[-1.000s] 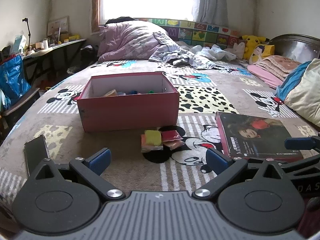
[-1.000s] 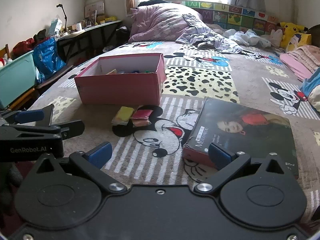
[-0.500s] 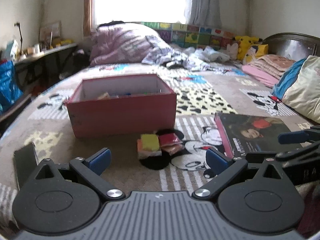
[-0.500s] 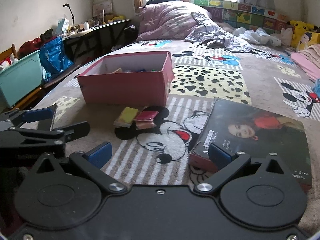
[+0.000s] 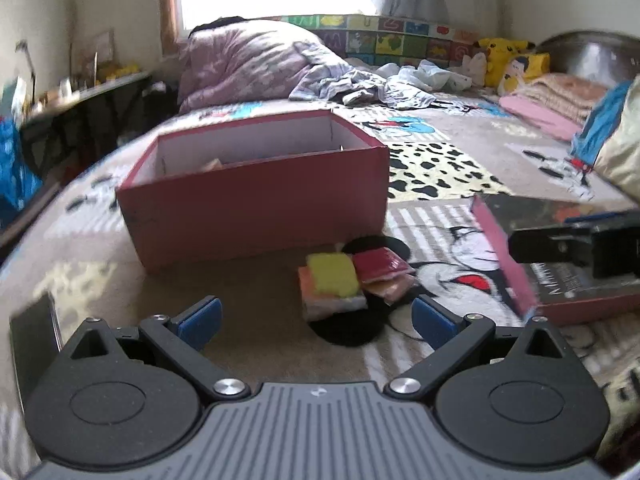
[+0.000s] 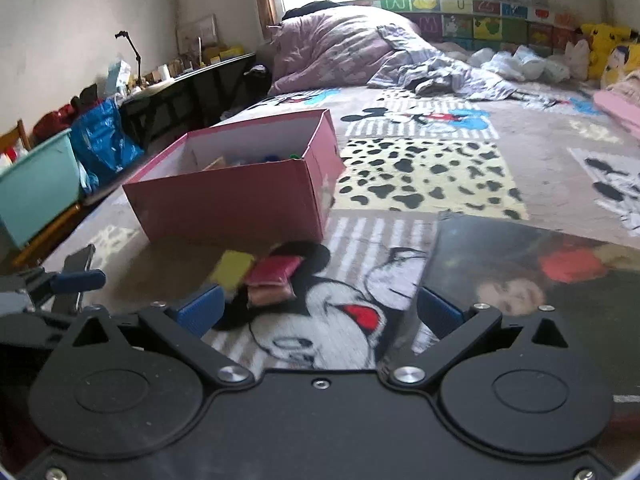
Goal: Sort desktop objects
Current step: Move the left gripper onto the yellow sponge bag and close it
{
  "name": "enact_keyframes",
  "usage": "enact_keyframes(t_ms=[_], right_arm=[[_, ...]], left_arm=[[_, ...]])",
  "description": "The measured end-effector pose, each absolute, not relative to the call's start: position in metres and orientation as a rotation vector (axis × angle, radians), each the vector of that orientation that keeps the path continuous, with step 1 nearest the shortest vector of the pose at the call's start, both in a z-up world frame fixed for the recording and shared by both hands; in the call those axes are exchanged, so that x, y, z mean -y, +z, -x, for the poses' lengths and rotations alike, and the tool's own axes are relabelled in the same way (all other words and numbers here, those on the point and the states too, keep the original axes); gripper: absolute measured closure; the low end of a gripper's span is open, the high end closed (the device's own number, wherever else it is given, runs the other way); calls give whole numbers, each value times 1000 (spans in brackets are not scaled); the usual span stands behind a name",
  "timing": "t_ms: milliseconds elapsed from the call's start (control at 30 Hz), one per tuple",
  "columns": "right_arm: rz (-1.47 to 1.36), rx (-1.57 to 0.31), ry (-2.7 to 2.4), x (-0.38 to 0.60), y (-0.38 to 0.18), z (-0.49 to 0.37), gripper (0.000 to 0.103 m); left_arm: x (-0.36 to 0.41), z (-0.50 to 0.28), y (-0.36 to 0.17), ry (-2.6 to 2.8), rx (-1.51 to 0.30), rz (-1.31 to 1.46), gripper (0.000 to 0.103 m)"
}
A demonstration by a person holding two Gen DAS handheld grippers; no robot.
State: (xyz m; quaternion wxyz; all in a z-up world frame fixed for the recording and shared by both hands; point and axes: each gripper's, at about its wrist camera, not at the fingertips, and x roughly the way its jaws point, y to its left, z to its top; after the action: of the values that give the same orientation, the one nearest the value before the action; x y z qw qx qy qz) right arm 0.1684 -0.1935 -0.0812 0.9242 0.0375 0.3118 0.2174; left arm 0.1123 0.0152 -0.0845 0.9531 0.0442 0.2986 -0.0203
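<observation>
A pink open box [image 5: 256, 204] with small items inside stands on the bed; it also shows in the right wrist view [image 6: 236, 200]. In front of it lies a pile of small packets, yellow [image 5: 332, 274] and red [image 5: 380, 264], also seen from the right wrist as yellow [image 6: 232, 266] and red [image 6: 276, 270]. A dark book [image 5: 560, 252] lies to the right, large in the right wrist view [image 6: 540, 280]. My left gripper [image 5: 316, 320] is open just short of the packets. My right gripper [image 6: 320, 310] is open, low over the blanket by the book's left edge.
A black phone [image 5: 34, 332] lies at the left of the bed. A rumpled quilt [image 5: 248, 64], clothes and plush toys [image 5: 504, 60] are at the back. A desk [image 6: 188, 84], blue bag [image 6: 104, 140] and teal bin [image 6: 36, 184] stand left of the bed.
Both grippers have moved forward and lower toward the packets and the box, which now look larger. Both stay open.
</observation>
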Motion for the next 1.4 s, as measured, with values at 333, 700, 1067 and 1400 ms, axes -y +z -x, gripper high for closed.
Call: enact_keyframes(t_ms=[333, 700, 1067, 1400], right_arm=[[-49, -710, 514, 171, -97, -234, 0], [-103, -675, 603, 161, -109, -262, 2], [-105, -667, 626, 161, -124, -270, 6], [-61, -667, 647, 150, -130, -270, 6]], left_arm=[[-12, -153, -102, -82, -613, -91, 11], [-17, -186, -127, -84, -665, -64, 39], [-7, -193, -135, -92, -661, -118, 48], [-9, -195, -140, -107, -669, -129, 62]])
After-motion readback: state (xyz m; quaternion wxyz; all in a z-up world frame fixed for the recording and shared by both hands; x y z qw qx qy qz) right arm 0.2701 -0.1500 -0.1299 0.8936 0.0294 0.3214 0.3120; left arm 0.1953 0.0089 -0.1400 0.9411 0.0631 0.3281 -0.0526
